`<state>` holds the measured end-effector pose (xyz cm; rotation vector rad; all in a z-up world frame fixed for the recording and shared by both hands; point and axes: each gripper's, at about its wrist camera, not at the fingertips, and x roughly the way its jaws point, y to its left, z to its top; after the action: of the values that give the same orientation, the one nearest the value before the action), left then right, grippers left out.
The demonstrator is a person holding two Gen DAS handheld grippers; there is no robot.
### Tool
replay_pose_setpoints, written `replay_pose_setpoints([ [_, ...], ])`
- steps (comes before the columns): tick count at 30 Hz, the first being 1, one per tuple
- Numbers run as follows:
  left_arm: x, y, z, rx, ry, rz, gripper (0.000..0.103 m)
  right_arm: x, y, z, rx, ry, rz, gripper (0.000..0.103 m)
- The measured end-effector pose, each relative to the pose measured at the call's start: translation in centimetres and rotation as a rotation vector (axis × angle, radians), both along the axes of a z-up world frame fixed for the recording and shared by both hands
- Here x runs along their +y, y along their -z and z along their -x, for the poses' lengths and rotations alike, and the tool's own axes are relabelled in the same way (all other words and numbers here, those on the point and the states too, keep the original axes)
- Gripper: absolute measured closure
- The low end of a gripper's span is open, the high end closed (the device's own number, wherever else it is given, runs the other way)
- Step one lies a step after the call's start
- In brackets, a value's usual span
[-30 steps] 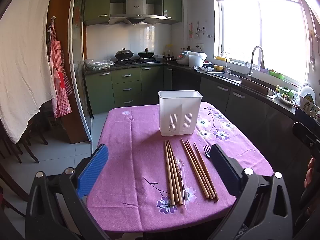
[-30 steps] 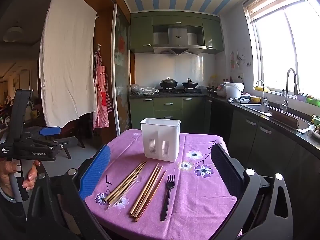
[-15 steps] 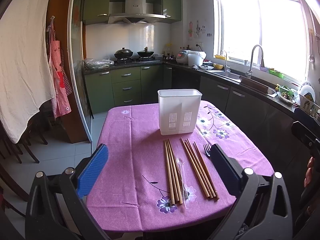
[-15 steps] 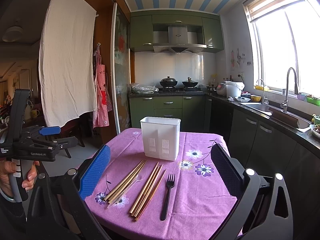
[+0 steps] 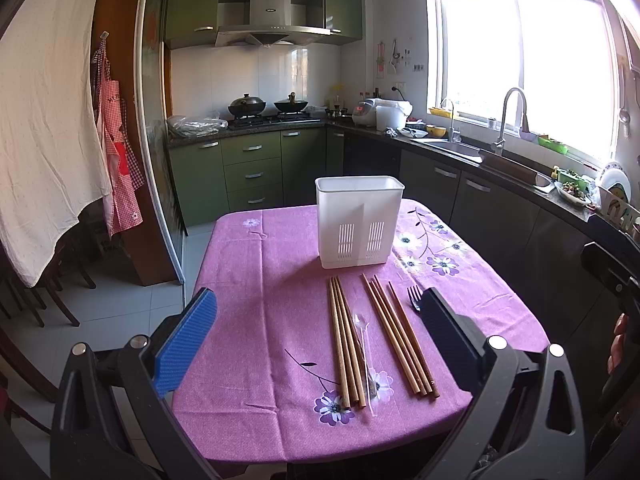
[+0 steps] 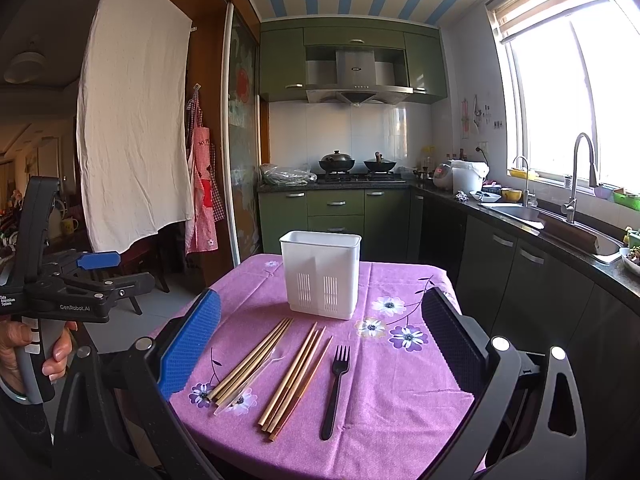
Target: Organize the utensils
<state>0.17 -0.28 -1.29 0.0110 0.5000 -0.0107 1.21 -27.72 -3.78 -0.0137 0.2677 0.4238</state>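
Note:
A white slotted utensil holder (image 5: 359,222) (image 6: 320,274) stands upright on the purple flowered tablecloth (image 5: 256,312) (image 6: 400,384). In front of it lie two bundles of wooden chopsticks (image 5: 345,340) (image 5: 398,332) (image 6: 250,360) (image 6: 294,376), a clear plastic spoon (image 5: 365,356) (image 6: 256,376) between them, and a black plastic fork (image 6: 336,388) (image 5: 414,297) on the right. My left gripper (image 5: 318,334) is open and empty above the table's near edge. My right gripper (image 6: 320,340) is open and empty, also over the near edge. The left gripper also shows at the left of the right wrist view (image 6: 100,276).
Green kitchen cabinets and a stove with two pots (image 5: 266,106) are behind the table. A dark counter with a sink and tap (image 5: 508,120) runs along the right under the window. A white cloth (image 5: 44,120) and an apron hang at left. Chairs stand at left.

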Motion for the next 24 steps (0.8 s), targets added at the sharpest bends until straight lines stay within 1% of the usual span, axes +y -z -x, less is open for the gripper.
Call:
replay_pose_setpoints([
  [4, 0.0, 0.4, 0.1, 0.002, 0.001, -0.002, 0.006, 0.0, 0.0, 0.0, 0.001, -0.001, 0.000, 0.004],
  [11, -0.1, 0.7, 0.2, 0.004, 0.001, -0.003, 0.006, 0.0, 1.2, -0.3, 0.011, 0.000, 0.001, 0.004],
  [18, 0.0, 1.3, 0.4, 0.007, 0.000, -0.005, 0.006, 0.0, 1.0, -0.4, 0.015, 0.001, 0.002, 0.004],
  [24, -0.1, 1.1, 0.2, 0.009, 0.001, -0.005, 0.006, 0.0, 1.0, -0.4, 0.018, 0.002, 0.002, 0.004],
])
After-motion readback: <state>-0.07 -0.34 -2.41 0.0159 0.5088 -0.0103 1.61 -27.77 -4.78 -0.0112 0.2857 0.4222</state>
